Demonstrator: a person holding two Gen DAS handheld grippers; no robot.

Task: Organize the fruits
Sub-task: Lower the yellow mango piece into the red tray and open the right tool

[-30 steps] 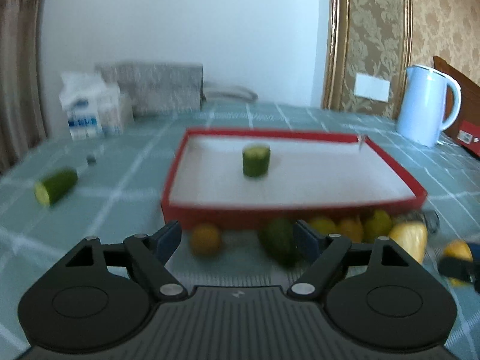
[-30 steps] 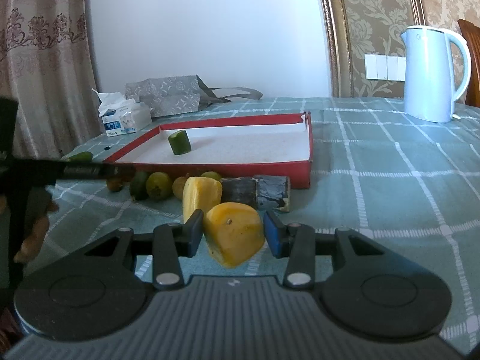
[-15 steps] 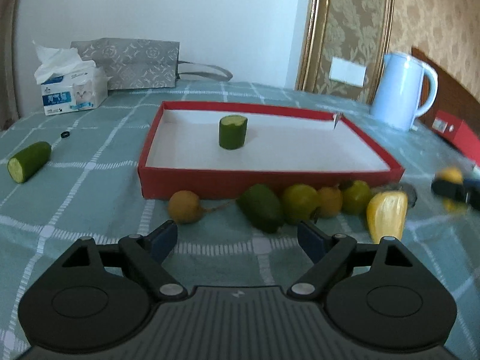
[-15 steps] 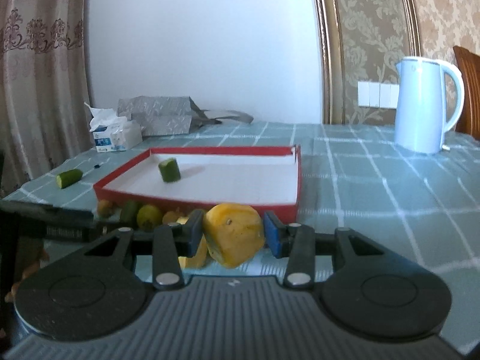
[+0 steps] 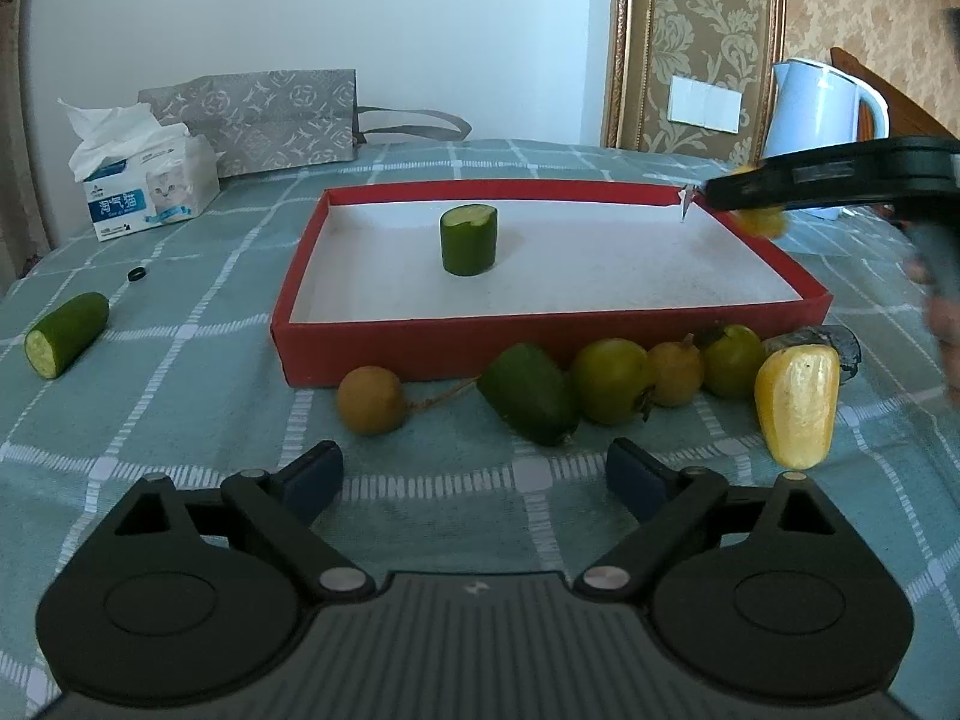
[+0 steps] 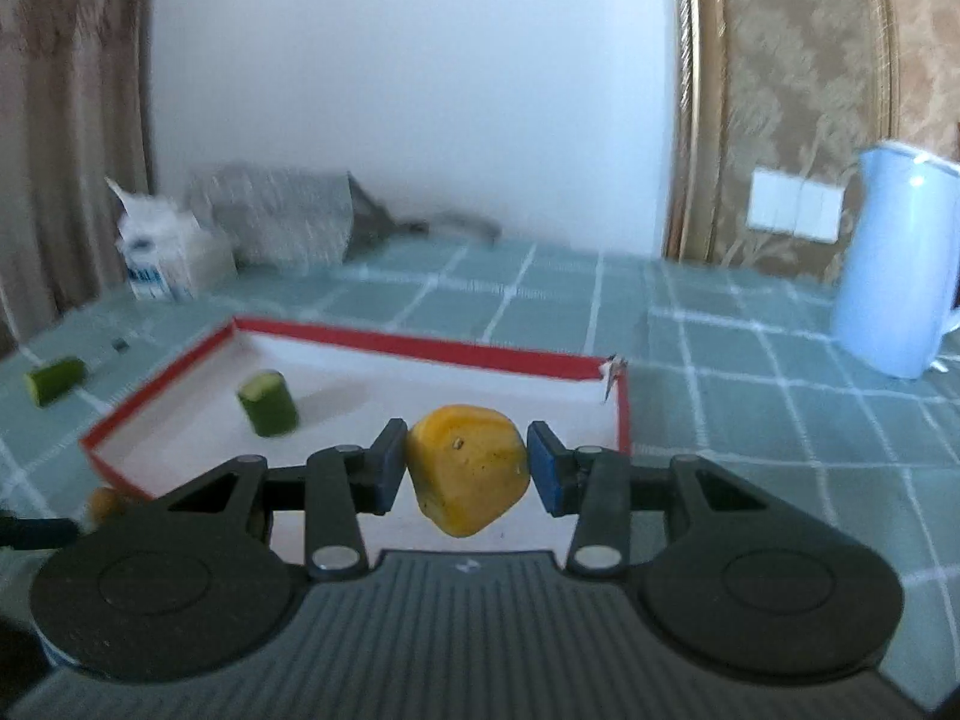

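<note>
The right hand-held gripper (image 6: 468, 471) is clenched on a yellow-orange fruit chunk (image 6: 467, 475), which is pressed between its two blue pads (image 6: 547, 476). It holds the chunk in the air over the near right part of the red tray (image 6: 420, 349). In the left wrist view the same gripper comes in from the right, near the far right corner of the tray, and the chunk is only a yellow blur under it.

The left hand-held gripper (image 5: 474, 474) is released, with its fingers wide apart and nothing between them. It hovers above the green checked cloth of the counter (image 5: 180, 420), in front of the near wall of the tray.

Inside the tray, on its white bottom, one cucumber piece (image 5: 468, 239) stands upright, left of the middle. A second cucumber piece (image 5: 66, 333) lies on its side on the counter, well apart to the left of the tray, and a small black ring (image 5: 137, 274) lies near it.

Along the near wall of the tray is a row of fruit: a round tan fruit with a stem (image 5: 368, 399), a dark green piece (image 5: 531, 401), a yellow-green round fruit (image 5: 611, 380), a small tan fruit (image 5: 676, 373), another green round fruit (image 5: 733, 360) and a yellow chunk (image 5: 797, 405) at the right end.

At the far left are a tissue box (image 5: 144, 192) and a grey patterned bag (image 5: 270, 114). A pale blue kettle (image 6: 894, 264) stands at the far right.
</note>
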